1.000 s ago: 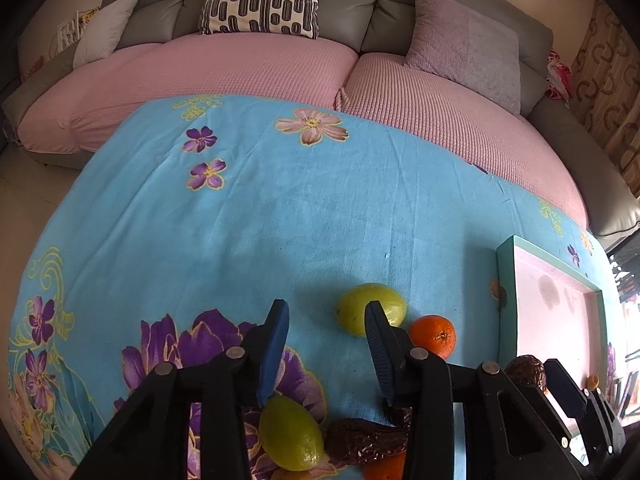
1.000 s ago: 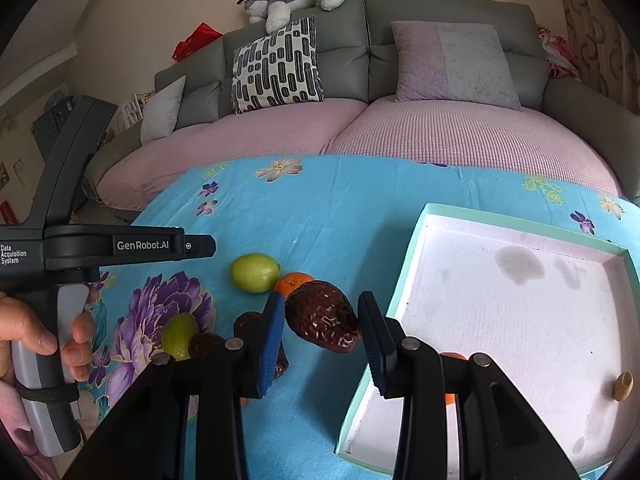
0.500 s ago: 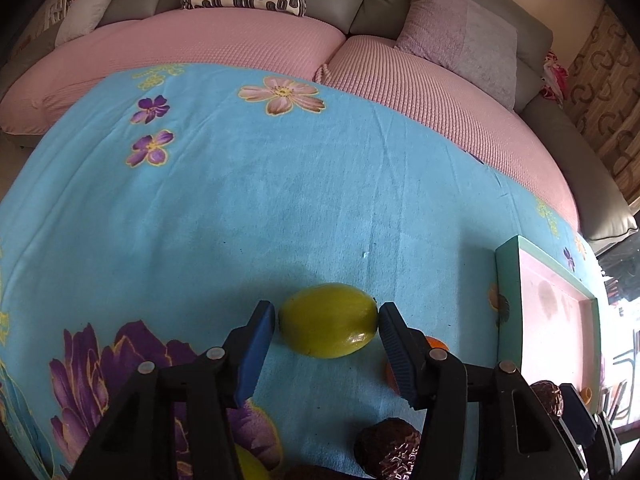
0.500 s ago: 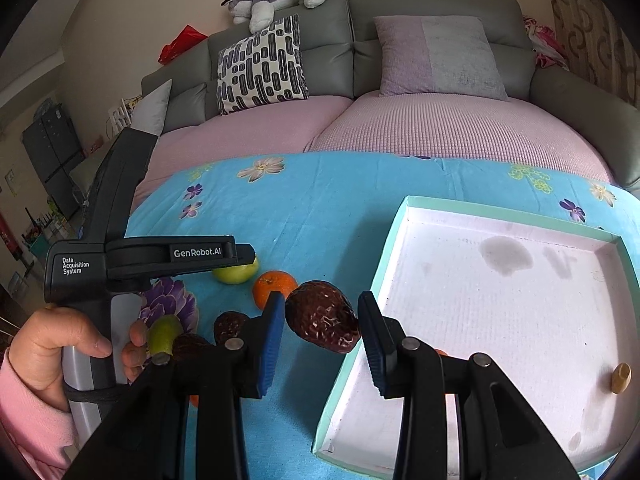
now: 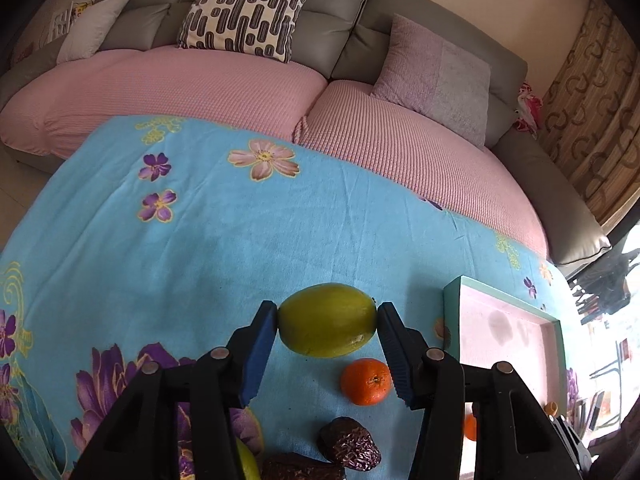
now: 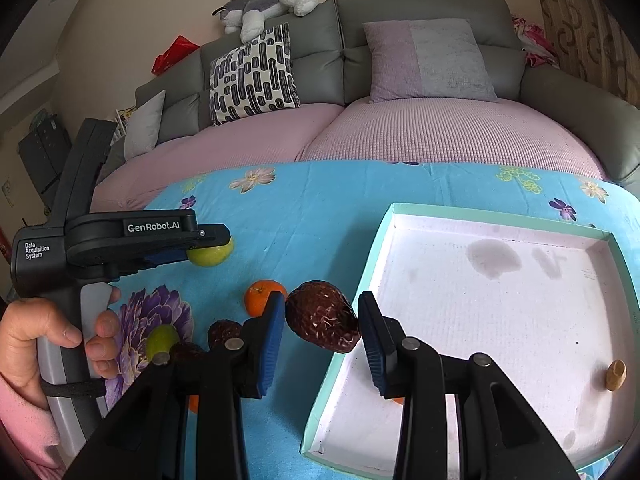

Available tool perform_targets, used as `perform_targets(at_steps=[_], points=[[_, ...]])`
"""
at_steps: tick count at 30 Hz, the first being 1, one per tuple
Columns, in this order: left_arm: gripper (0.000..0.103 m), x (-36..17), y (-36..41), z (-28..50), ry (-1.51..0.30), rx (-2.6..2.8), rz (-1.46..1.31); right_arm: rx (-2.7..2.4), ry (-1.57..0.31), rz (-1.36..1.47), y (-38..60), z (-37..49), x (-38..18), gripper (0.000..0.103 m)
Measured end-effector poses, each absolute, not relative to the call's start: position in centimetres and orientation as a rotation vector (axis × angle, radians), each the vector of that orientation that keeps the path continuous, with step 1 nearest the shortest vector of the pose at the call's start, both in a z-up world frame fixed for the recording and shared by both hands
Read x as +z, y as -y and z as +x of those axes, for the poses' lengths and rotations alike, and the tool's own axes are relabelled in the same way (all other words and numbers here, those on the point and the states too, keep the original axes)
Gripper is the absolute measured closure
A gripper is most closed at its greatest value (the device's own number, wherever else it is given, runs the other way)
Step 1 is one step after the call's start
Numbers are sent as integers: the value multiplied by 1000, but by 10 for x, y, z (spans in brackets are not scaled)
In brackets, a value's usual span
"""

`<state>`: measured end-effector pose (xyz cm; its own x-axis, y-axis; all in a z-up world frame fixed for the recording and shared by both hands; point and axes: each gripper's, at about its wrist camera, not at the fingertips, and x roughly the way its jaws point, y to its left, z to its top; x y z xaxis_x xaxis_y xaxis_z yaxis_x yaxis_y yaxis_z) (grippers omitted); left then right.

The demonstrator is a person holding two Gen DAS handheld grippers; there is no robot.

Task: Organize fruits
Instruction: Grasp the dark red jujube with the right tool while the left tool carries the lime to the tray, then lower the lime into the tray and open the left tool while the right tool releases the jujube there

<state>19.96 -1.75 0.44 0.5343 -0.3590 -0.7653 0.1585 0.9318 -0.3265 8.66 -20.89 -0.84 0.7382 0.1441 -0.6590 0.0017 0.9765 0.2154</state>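
Left gripper [image 5: 327,322] clamps the green fruit [image 5: 327,320] at lower centre. Right gripper [image 6: 322,320] grips a dark wrinkled fruit [image 6: 322,320] beside the tray [image 6: 480,214], lower middle.

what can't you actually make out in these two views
- Left wrist view: second green fruit, mostly behind the left gripper and cut by the bottom edge.
- Right wrist view: orange piece in the tray, nearly all behind the right gripper; kind unclear.
- Right wrist view: small tan object in the tray, too small to identify.
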Motion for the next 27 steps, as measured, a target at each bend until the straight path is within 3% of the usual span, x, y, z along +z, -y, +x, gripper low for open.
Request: perform_targets(at_steps=[14,27], points=[[49,43,69,160,-891,-495,-130,-270,-719,318,309,48,4,64],[49,18,160,100,-1052,-761,50,-453,-719,374,360,13,9,64]])
